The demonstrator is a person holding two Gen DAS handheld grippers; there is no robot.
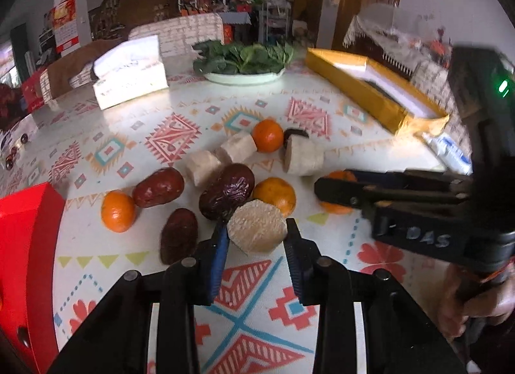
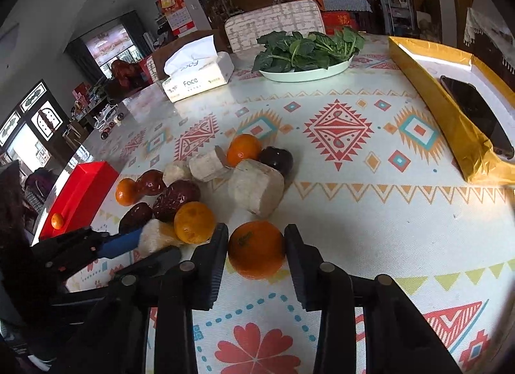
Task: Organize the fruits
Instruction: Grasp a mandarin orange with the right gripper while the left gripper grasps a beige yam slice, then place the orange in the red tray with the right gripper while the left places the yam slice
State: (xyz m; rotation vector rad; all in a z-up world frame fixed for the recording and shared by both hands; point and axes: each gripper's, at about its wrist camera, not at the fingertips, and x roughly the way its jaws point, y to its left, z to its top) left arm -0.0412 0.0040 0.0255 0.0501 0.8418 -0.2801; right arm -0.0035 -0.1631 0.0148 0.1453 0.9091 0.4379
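Black left hand-held gripper (image 1: 257, 235) clamps a pale chunk (image 1: 257, 229); right hand-held gripper (image 2: 256, 245) clamps an orange (image 2: 256, 249).

My left tongs (image 1: 257, 232) are matte black plastic, each finger lined with a ribbed blue pad (image 1: 220, 251). Round grey pivot pins sit on the linkage arms behind the fingers, and white strips run along the body further back. My right tongs (image 2: 256, 238) are built the same, black with dark ribbed pads. On their side, behind the fingers, are raised letters "DAS" and, further back, a small green light.
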